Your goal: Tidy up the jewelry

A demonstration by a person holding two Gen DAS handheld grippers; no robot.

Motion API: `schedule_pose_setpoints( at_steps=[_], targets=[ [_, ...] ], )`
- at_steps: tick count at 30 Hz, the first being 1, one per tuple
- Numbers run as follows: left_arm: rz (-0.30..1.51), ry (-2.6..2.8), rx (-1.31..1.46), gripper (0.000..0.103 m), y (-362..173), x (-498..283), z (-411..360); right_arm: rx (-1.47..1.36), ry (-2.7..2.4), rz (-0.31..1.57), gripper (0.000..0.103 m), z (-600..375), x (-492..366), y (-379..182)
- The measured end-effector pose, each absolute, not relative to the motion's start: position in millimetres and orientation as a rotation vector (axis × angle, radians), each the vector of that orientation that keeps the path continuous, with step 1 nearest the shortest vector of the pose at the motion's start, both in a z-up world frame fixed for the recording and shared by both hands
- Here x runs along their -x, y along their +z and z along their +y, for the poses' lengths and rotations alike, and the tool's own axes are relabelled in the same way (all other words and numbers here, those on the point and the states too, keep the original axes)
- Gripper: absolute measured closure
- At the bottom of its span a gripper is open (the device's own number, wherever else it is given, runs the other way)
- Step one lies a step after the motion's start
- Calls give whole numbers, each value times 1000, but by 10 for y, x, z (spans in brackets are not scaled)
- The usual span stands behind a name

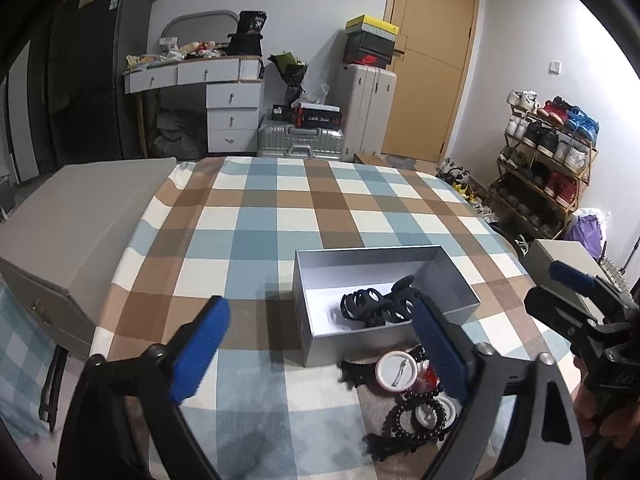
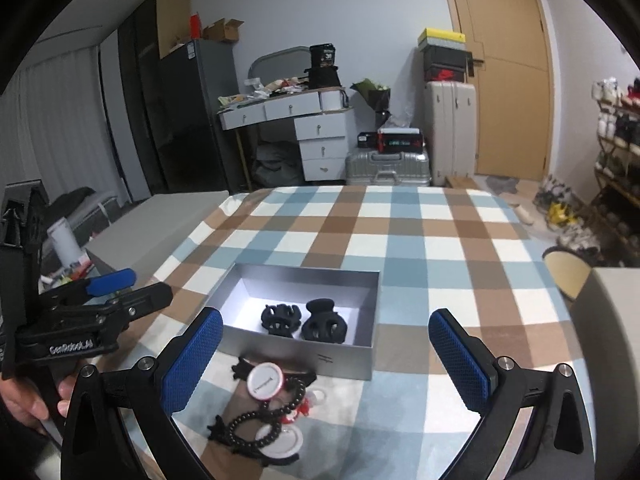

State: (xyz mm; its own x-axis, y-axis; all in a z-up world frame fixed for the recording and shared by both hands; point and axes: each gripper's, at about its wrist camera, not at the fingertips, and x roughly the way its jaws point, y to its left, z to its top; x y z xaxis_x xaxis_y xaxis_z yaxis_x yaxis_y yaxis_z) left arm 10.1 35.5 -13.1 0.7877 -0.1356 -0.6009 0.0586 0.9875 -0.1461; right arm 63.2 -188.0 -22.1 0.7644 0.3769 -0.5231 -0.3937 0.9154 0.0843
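Both tools wide, nothing between pads. Left tool and right tool both hover over the near edge of the checkered tabletop. Left tool's body reads "GenRobot.AI" in the right wrist view.

Nearest: loose pile just in front of the box, consisting of a black bead bracelet, white round pin badges (one has small print, unreadable) and a black hair claw partly under them.

Next: open silver box, small mark on its front wall, unreadable. Two black hair claws inside, side by side.

Beyond the box: bare cloth to the far edge. A grey case abuts the tabletop's left side.
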Motion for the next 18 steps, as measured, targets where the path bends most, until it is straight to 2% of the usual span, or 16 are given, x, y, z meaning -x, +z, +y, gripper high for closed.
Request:
schedule_pose_setpoints(
  at_steps=[4, 18],
  targets=[
    [675, -131, 107, 4, -187, -21, 299, 36, 425, 553, 0, -1899, -577, -218],
    [935, -331, -71, 4, -710, 135, -323, -52, 375, 644, 0, -2070, -697, -320]
  ],
)
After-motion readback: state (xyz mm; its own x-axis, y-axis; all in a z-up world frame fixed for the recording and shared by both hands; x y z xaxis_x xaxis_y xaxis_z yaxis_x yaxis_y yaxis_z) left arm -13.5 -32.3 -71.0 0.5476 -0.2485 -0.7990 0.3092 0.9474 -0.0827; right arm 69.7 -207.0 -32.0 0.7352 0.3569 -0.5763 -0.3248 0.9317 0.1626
